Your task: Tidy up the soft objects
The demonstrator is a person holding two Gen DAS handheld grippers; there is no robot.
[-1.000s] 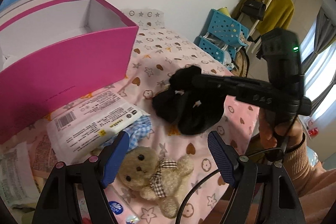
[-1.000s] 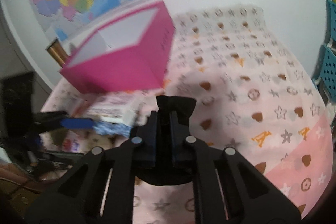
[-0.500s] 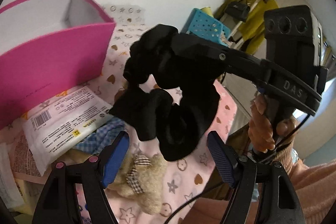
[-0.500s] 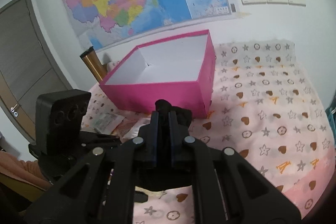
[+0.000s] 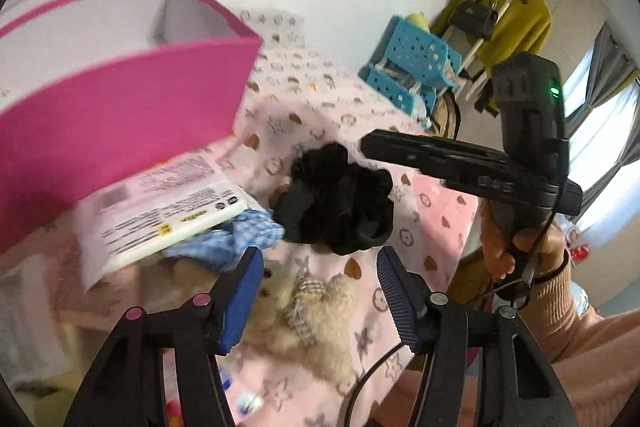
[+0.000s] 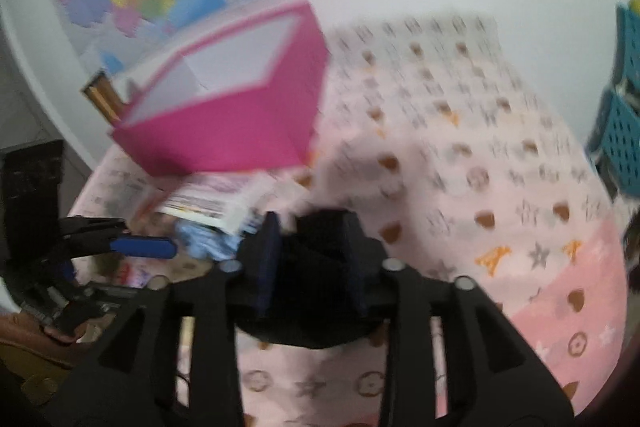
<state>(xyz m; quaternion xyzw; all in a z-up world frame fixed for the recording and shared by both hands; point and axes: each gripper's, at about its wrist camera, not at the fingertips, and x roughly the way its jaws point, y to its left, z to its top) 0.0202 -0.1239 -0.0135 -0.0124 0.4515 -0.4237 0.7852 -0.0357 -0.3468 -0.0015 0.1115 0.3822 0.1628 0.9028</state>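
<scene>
- Our right gripper point(image 6: 312, 259) has just been parting its jaws, the black scrunchie point(image 5: 336, 199) between them but unpressed; our left gripper point(image 5: 320, 291) has been narrowing, nothing between.
- The scrunchie lies on the pink cloth point(image 5: 436, 223), right of the pink box point(image 5: 120, 123).
- We judge it light, floppy, crushable; pinch one bunched fold.

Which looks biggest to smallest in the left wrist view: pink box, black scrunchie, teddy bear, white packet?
1. Pink box, by far the largest.
2. White packet.
3. Black scrunchie and teddy bear: look about alike. The bear is nearer the camera and partly hidden by the left gripper's finger, so no ranking between them.
</scene>
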